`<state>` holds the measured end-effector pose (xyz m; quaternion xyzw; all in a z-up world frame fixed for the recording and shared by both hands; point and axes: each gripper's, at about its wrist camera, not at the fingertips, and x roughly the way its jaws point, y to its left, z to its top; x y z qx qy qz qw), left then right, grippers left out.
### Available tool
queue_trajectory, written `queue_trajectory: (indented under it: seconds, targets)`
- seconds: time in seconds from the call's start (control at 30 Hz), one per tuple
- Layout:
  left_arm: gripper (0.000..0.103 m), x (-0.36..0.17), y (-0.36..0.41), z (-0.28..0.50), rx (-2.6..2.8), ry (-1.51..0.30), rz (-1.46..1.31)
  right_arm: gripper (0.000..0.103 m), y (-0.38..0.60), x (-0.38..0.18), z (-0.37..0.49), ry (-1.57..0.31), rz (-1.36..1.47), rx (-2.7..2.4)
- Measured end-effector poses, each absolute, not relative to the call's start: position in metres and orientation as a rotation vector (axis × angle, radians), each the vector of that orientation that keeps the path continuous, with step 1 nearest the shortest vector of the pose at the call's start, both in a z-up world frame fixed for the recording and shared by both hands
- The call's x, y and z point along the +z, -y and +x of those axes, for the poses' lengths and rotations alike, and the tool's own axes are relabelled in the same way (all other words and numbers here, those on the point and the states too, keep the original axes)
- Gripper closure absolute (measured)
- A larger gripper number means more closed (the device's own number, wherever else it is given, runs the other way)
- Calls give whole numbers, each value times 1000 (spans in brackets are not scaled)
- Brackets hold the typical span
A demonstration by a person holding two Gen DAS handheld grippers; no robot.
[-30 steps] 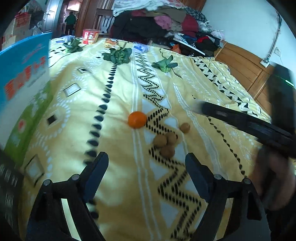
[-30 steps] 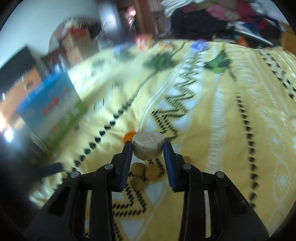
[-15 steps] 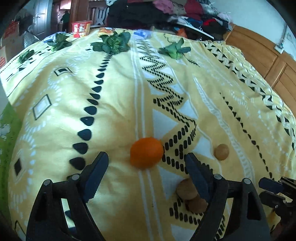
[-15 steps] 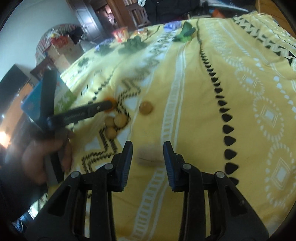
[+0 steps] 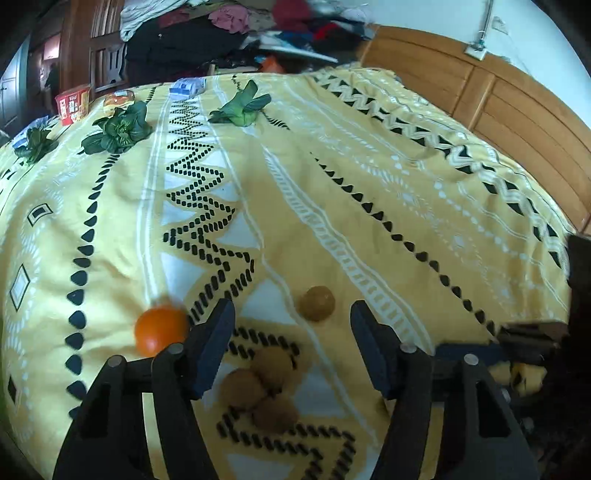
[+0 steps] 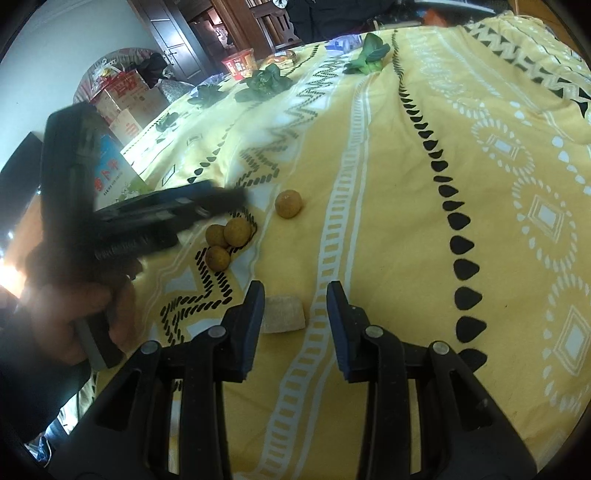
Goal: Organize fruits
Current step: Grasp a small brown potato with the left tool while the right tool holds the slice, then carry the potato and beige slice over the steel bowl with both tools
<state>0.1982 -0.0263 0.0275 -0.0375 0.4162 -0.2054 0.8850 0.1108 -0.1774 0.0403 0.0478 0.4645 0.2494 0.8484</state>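
Note:
On the yellow patterned bedspread (image 5: pixel 332 177) lie an orange (image 5: pixel 159 334), a lone brown round fruit (image 5: pixel 317 303) and a cluster of three brown round fruits (image 5: pixel 264 387). My left gripper (image 5: pixel 291 332) is open and empty, low over the cluster, with the orange just left of its left finger. In the right wrist view the cluster (image 6: pixel 227 240) and the lone fruit (image 6: pixel 288 204) lie ahead. My right gripper (image 6: pixel 295 314) is open; a beige cylindrical piece (image 6: pixel 283 314) lies on the bedspread between its fingers, against the left one. The left gripper's body (image 6: pixel 147 218) shows blurred at left.
Green leafy vegetables (image 5: pixel 118 129) (image 5: pixel 240 109), a red cup (image 5: pixel 74 103) and packets lie at the far end of the bed. Piled clothes (image 5: pixel 229 33) stand behind. A wooden headboard (image 5: pixel 498 107) runs along the right. A blue box (image 6: pixel 110 173) and cartons (image 6: pixel 122 99) stand at left.
My right gripper has opened and let the beige piece down on the bedspread. My left gripper has moved right, from around the orange to over the brown fruit cluster.

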Motion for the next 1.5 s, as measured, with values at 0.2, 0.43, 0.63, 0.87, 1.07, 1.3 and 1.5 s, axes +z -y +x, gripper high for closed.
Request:
queue_trajectory:
  seconds: [0.2,0.43,0.63,0.87,1.07,1.3,1.5]
  targets:
    - [47,13,42,211,-475,-912,-65,68,170,36,110,-1007,75,567]
    - [73,6,61,219,-499,-937,-34,67,162,23,112,-1066,31,575]
    - [74,0,70,217,-472,-936,24,67,162,18,114,-1090,24,570]
    - [80,-1,69,216,-460,-927,26,68,161,18,115,-1083,15,567]
    - [81,0,68,215,-456,-920,27,68,160,18,116,-1079,18,567]
    - [81,23,48,196,-445,-868,-38,68,164,35,107,-1027,36,577]
    - [81,73,9,151,-397,-776,-89,68,163,63,94,-936,35,578]
